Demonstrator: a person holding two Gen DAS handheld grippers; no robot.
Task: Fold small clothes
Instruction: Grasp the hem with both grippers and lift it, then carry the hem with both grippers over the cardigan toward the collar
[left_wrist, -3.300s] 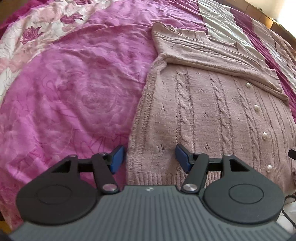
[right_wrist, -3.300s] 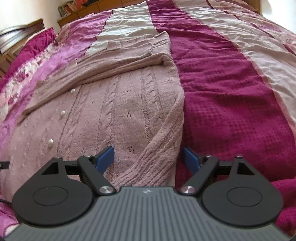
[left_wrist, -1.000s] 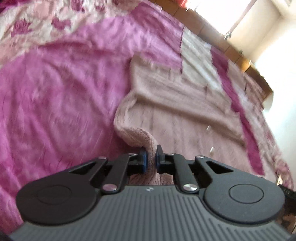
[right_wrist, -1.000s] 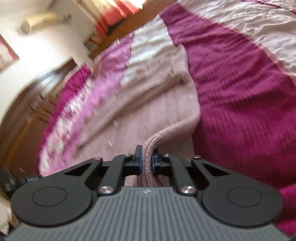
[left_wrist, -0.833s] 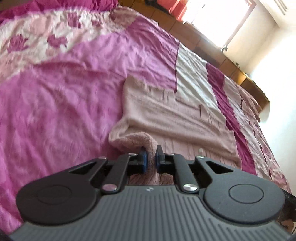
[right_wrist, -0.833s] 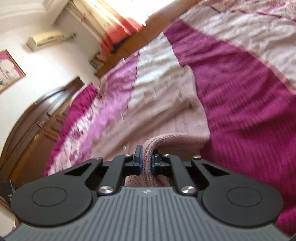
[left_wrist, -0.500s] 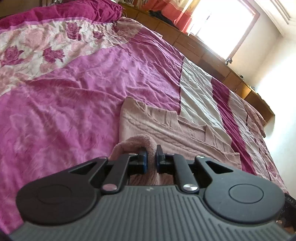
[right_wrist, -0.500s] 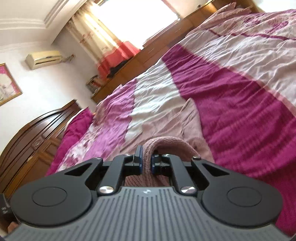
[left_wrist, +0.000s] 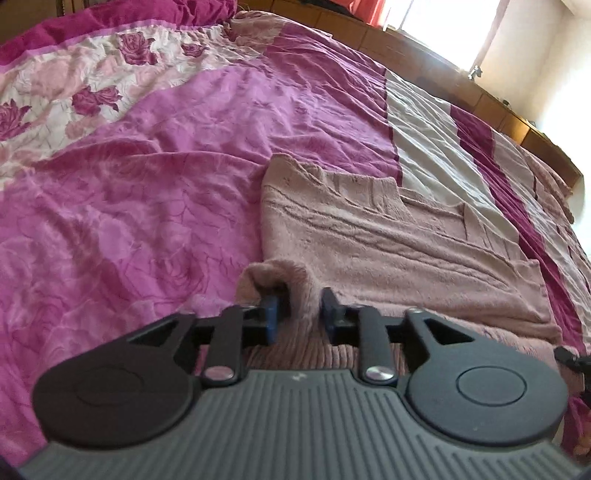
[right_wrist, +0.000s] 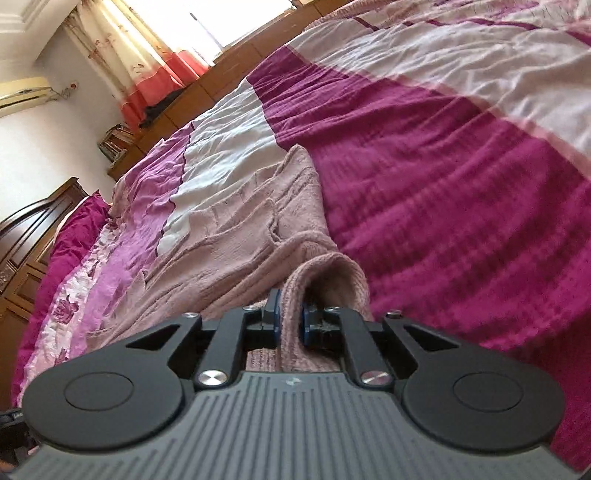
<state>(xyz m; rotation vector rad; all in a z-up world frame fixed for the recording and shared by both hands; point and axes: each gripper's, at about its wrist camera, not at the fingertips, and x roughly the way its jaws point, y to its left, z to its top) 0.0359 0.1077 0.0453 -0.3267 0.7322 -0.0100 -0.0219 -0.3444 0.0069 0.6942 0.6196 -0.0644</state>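
A dusty-pink knitted cardigan (left_wrist: 369, 236) lies on the bed, its sleeves folded across it. The lower hem is doubled over onto the body. My left gripper (left_wrist: 299, 310) hovers at the left corner of that folded hem; its jaws are opening, and a ridge of knit stands loose between the blue pads. In the right wrist view the cardigan (right_wrist: 236, 251) runs off to the left. My right gripper (right_wrist: 290, 317) pinches the hem's right corner, the pads still pressing on the knit as the jaws start opening.
The cardigan rests on a pink and magenta bedspread (left_wrist: 147, 184) with white stripes (right_wrist: 443, 74). A low wooden cabinet (left_wrist: 406, 48) runs under the window at the far side. A dark wooden headboard (right_wrist: 22, 236) and curtains (right_wrist: 147, 74) stand at the left.
Both grippers carried the cardigan's hem forward over its body toward the collar end and sank slightly. The left pads, shut on the hem before, now stand apart around it.
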